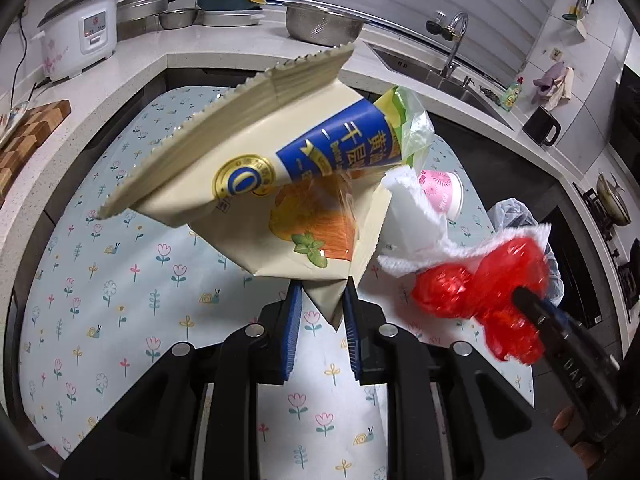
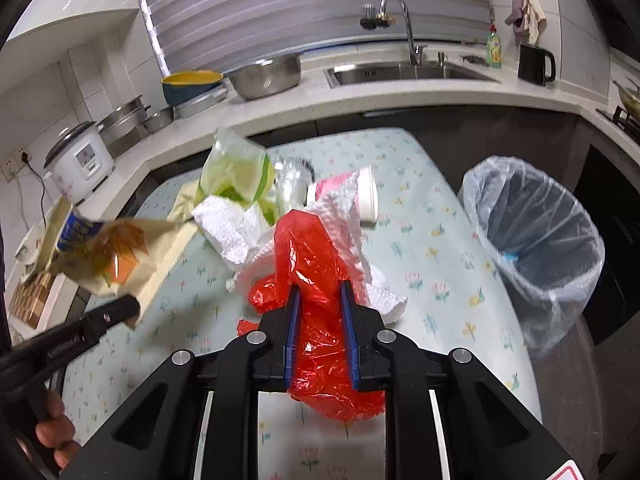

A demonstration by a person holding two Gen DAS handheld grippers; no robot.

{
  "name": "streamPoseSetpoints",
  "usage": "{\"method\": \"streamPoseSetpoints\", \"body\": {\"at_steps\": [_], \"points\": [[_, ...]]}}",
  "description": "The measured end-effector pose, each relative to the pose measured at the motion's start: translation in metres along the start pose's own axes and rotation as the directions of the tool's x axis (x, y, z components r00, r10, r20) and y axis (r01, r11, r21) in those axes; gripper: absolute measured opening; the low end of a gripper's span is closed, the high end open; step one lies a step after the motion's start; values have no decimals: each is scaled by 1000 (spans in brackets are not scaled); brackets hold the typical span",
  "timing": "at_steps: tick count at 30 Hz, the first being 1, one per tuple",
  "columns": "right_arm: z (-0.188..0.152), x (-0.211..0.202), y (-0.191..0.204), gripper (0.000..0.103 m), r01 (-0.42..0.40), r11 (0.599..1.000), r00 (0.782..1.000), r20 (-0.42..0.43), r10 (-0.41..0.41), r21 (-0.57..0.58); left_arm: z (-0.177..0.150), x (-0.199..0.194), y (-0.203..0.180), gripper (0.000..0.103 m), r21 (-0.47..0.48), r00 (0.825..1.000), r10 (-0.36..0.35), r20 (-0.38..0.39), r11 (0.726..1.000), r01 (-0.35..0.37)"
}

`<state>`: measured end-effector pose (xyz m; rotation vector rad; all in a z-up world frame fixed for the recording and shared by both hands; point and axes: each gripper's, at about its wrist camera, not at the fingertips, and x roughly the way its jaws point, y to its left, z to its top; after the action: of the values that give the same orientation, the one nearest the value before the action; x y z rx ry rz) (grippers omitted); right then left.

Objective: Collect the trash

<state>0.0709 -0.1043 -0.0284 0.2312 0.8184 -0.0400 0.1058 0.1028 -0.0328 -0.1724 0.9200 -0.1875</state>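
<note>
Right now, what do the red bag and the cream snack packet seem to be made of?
Red bag: apparently thin plastic film, glossy, translucent and crinkled, clamped in the right hand-held gripper.
Cream snack packet: probably printed matte laminate, with zigzag sealed edges and a clear window, pinched by the left hand-held gripper.

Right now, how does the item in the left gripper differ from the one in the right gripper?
The left gripper pinches a cream snack bag by one corner: printed, flat and stiff, fanned out. The right gripper clamps a red plastic bag: plain, translucent, crumpled and limp, bunched between the fingers. The snack bag hangs clear of the table; the red plastic bag drapes against white paper towel. Both are held trash, not yet in the lined bin.
</note>
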Motion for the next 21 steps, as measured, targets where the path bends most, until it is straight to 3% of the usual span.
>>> {"method": "streamPoseSetpoints", "body": {"at_steps": [4,6,10,21], "points": [[-8,-13,-1,37,23,1000,999,36,-23,-6,-3,1,-1,20,0,1000,5,-10,1000,-5],[-5,-22,-3,56,19,1000,998,67,-20,10,-5,1,-4,20,3,1000,6,-14,1000,-6],[5,-31,-6,59,4,999,995,97,-7,34,-4,-1,-4,20,5,1000,9,-7,1000,-9],[15,7,8,58,-32,999,999,15,32,5,-1,3,11,20,-27,999,37,-7,999,-37]]}}
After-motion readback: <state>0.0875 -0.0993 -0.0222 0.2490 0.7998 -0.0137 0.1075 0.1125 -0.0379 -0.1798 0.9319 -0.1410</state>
